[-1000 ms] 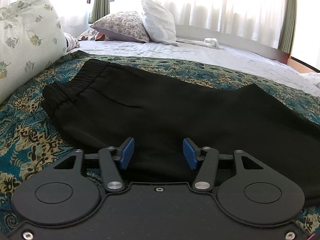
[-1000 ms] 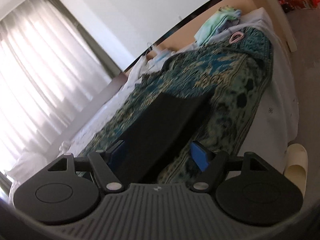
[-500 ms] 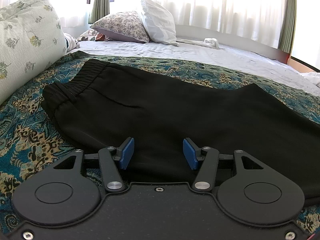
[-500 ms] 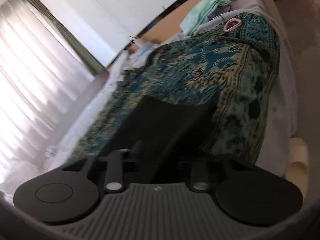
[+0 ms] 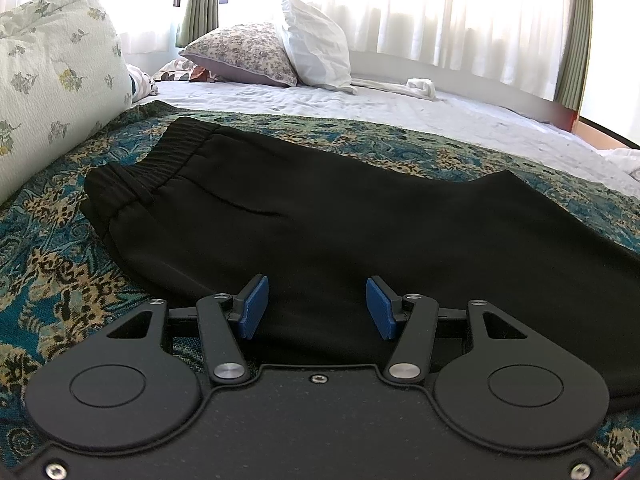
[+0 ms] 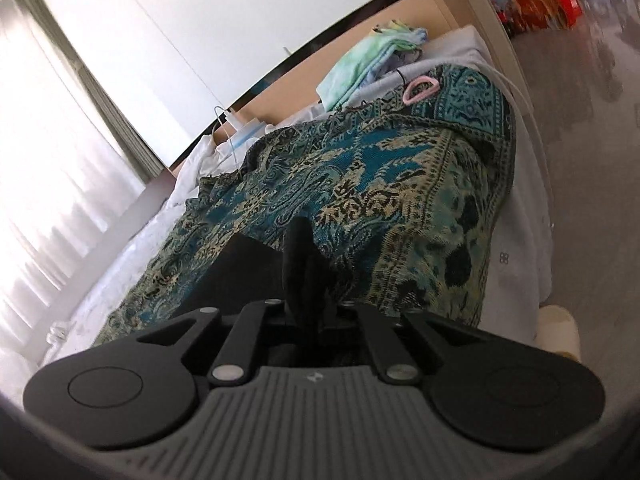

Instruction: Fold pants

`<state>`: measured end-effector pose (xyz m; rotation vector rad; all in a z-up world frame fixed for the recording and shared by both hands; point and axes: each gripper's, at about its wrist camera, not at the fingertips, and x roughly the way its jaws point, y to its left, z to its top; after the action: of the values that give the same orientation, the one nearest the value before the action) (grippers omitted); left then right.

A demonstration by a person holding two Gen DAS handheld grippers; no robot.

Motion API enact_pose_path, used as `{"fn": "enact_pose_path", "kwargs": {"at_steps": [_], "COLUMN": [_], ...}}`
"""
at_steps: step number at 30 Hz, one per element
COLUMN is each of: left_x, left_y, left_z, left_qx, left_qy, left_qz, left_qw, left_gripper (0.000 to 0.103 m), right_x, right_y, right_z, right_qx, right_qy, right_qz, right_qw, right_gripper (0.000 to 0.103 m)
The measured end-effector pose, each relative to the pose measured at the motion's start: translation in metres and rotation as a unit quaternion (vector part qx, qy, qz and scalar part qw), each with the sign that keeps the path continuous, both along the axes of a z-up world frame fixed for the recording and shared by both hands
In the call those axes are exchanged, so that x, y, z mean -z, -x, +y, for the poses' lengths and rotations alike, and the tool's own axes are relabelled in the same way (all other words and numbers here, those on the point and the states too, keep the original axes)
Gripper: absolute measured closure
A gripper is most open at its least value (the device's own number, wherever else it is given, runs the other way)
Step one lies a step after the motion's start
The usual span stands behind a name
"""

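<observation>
left tool (image 5: 316, 306): jaws wide, over the pants (image 5: 320, 216), lower centre.
right tool (image 6: 308, 312): opening slightly, apparently pinching a pants fold.

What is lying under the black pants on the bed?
The black pants lie on a teal patterned blanket, which shows around them in both views. The part of the blanket directly beneath the pants is covered, so anything there cannot be seen.
</observation>
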<state>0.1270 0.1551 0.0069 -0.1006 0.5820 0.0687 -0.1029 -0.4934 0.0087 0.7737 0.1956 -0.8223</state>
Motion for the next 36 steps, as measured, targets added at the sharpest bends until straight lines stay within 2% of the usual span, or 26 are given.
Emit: {"fn": "enact_pose_path", "kwargs": {"at_steps": [4,5,8,12,13,17,19,22,24,26,28,31,36], "left_x": [-0.017,-0.023,-0.045,-0.07,-0.074,-0.074,-0.071,-0.062,-0.054,-0.041,-0.025,-0.016,-0.018], "left_y": [0.001,0.004,0.013,0.012,0.012,0.004,-0.003,-0.006,-0.007,-0.007,-0.013,-0.02,-0.044], "left_z": [-0.021,-0.029,-0.054,-0.123,-0.148,-0.241,-0.292,-0.363,-0.405,-0.438,-0.462,-0.486,-0.513], "left_qx": [-0.014,-0.004,0.036,0.129,0.161,0.282,0.327,0.366,0.39,0.401,0.401,0.384,0.363], "left_qy": [-0.062,-0.061,-0.022,-0.015,-0.019,-0.002,0.015,0.017,0.008,-0.016,-0.036,-0.053,-0.065], "left_qz": [0.02,0.013,-0.01,-0.014,-0.01,0.02,0.04,0.058,0.07,0.081,0.1,0.082,0.08], "left_qw": [0.9978,0.998,0.9991,0.9914,0.9867,0.9592,0.944,0.9287,0.9183,0.9122,0.9099,0.918,0.9262], "left_gripper": [0.05,0.05,0.049,0.05,0.052,0.076,0.078,0.08,0.08,0.08,0.08,0.08,0.079], "right_x": [0.0,0.0,0.0,0.001,0.001,0.002,0.003,0.003,0.004,0.004,0.005,0.005,0.004], "right_y": [0.002,0.002,0.003,0.006,0.006,0.009,0.009,0.01,0.011,0.013,0.014,0.016,0.014], "right_z": [-0.001,-0.001,-0.001,-0.003,-0.004,-0.006,-0.007,-0.008,-0.009,-0.011,-0.012,-0.014,-0.013], "right_qx": [-0.002,-0.002,-0.006,-0.009,-0.009,-0.012,-0.017,-0.026,-0.032,-0.037,-0.042,-0.05,-0.056], "right_qy": [-0.007,-0.007,-0.007,-0.02,-0.023,-0.032,-0.033,-0.032,-0.033,-0.036,-0.039,-0.041,-0.034], "right_qz": [-0.007,-0.009,-0.01,-0.023,-0.026,-0.036,-0.039,-0.041,-0.044,-0.049,-0.055,-0.06,-0.055], "right_qw": [1.0,1.0,1.0,0.999,0.999,0.999,0.999,0.998,0.998,0.997,0.997,0.996,0.996], "right_gripper": [0.08,0.08,0.08,0.079,0.079,0.078,0.077,0.076,0.076,0.076,0.075,0.072,0.07]}}
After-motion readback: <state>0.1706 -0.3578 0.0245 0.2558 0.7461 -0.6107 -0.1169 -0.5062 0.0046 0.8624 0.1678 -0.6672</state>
